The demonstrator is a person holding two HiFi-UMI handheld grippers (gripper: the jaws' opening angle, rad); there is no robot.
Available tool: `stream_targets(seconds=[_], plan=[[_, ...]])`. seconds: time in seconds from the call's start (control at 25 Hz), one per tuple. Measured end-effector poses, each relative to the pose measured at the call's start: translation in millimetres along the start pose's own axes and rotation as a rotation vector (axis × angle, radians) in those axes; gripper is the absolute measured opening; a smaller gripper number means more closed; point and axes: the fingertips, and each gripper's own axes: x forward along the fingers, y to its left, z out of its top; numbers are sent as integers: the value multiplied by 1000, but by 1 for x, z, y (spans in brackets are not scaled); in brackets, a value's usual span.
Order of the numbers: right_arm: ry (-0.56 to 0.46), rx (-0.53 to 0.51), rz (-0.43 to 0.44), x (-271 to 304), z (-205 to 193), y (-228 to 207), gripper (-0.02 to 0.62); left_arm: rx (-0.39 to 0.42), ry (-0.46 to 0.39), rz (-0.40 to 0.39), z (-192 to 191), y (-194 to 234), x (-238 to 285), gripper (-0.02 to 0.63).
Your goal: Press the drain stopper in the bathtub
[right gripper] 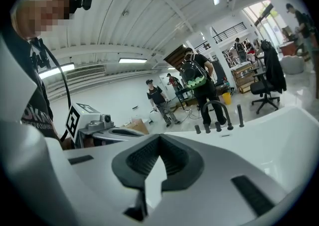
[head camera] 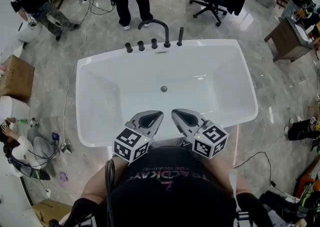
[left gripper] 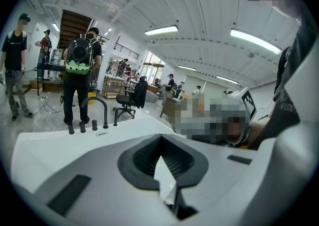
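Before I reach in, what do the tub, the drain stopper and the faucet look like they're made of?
The tub looks like glossy white acrylic or enamel: bright streaks of reflected light show on its inner walls. The drain stopper is a small grey disc with a slight sheen, probably polished metal, though it is too small to be sure. The faucet looks like matte black coated metal: evenly dark, no glare.

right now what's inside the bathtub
Only the round drain stopper, at the middle of the bathtub floor; no water shows. Part of the near inner wall is hidden behind the left claw and right claw.
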Motion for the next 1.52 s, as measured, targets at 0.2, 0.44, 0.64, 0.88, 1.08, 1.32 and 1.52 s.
stream_targets(seconds=[0.2, 0.44, 0.64, 0.88, 1.08, 1.32, 1.52], plan=[[1, 41, 14, 6, -2, -3, 15, -46, 2, 8, -3, 8, -2, 8], [14, 34, 37, 10, 3, 0, 15, -65, -6, 19, 1, 11, -2, 8], [14, 22, 41, 10, 3, 3, 15, -50, -16, 17, 3, 10, -3, 8], [8, 21, 34, 5, 2, 2, 15, -40, -13, 7, 3, 5, 0, 8], [5, 24, 36, -1, 0, 3, 14, -35, -6, 5, 1, -1, 1, 8], [2, 26, 35, -2, -4, 5, 15, -36, -4, 4, -3, -3, 0, 8], [1, 31, 33, -2, -6, 8, 14, -36, -5, 3, -5, -4, -4, 8]])
